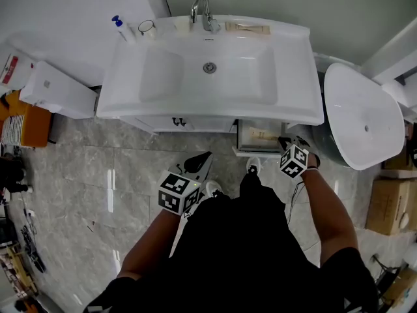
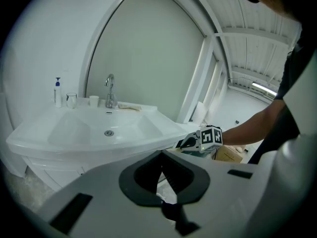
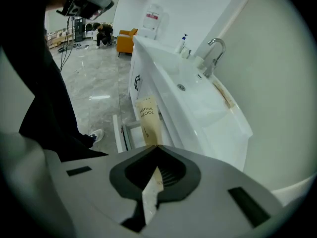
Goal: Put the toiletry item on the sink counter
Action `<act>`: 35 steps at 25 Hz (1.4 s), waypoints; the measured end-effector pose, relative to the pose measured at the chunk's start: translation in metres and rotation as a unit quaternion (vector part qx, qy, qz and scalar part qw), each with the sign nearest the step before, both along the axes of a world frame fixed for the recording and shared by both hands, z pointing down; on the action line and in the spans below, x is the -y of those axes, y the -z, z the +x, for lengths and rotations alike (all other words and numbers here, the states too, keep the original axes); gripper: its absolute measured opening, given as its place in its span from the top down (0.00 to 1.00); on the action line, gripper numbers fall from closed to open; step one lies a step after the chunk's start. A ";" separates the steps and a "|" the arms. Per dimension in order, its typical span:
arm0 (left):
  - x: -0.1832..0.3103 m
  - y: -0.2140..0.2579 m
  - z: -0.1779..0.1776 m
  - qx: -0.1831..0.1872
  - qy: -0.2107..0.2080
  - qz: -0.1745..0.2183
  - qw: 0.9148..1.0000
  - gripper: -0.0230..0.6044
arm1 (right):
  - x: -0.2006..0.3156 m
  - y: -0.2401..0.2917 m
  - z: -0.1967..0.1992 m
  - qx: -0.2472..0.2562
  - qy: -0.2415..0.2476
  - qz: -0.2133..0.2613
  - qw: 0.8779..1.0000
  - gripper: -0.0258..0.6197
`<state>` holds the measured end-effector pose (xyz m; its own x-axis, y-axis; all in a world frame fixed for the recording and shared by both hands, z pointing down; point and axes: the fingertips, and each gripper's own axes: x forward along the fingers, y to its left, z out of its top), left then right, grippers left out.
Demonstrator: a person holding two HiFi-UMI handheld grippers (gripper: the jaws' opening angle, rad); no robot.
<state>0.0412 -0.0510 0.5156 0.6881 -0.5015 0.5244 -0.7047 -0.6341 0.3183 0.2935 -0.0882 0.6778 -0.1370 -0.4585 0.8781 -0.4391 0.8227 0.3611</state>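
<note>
Right gripper [image 3: 157, 147] is clamped on the tan toothbrush packet [image 3: 148, 117], which juts from its jaws at frame centre, below the sink counter's [image 3: 233, 120] front edge, by the open drawer [image 1: 259, 135]. Pickup looks done; lifting and setting down remain. Left gripper [image 2: 161, 158] hangs closed, empty.

The head view looks steeply down over the sink counter's [image 1: 215, 115] front edge. Both gripper views sit low and near it, looking up and sharing the faucet [image 2: 110, 89].
</note>
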 end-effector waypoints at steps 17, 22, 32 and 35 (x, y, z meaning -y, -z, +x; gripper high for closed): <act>0.024 -0.026 0.006 0.052 0.080 -0.053 0.994 0.96 | 0.034 -0.161 0.014 -0.039 0.029 -0.110 0.993 0.95; 0.018 -0.039 0.003 0.069 0.097 -0.075 0.990 0.96 | 0.027 -0.198 0.007 -0.049 0.084 -0.147 0.984 0.95; 0.023 -0.048 0.002 0.076 0.107 -0.092 0.987 0.96 | 0.014 -0.226 -0.005 -0.028 0.089 -0.195 0.976 0.95; 0.025 -0.049 0.002 0.072 0.103 -0.088 0.988 0.96 | 0.015 -0.221 -0.004 -0.028 0.081 -0.184 0.979 0.95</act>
<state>0.0433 -0.0763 0.5642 0.4933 -0.5153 0.7008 -0.8588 -0.4166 0.2982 0.2890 -0.1031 0.8984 -0.1284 -0.0848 0.9881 -0.2796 0.9590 0.0460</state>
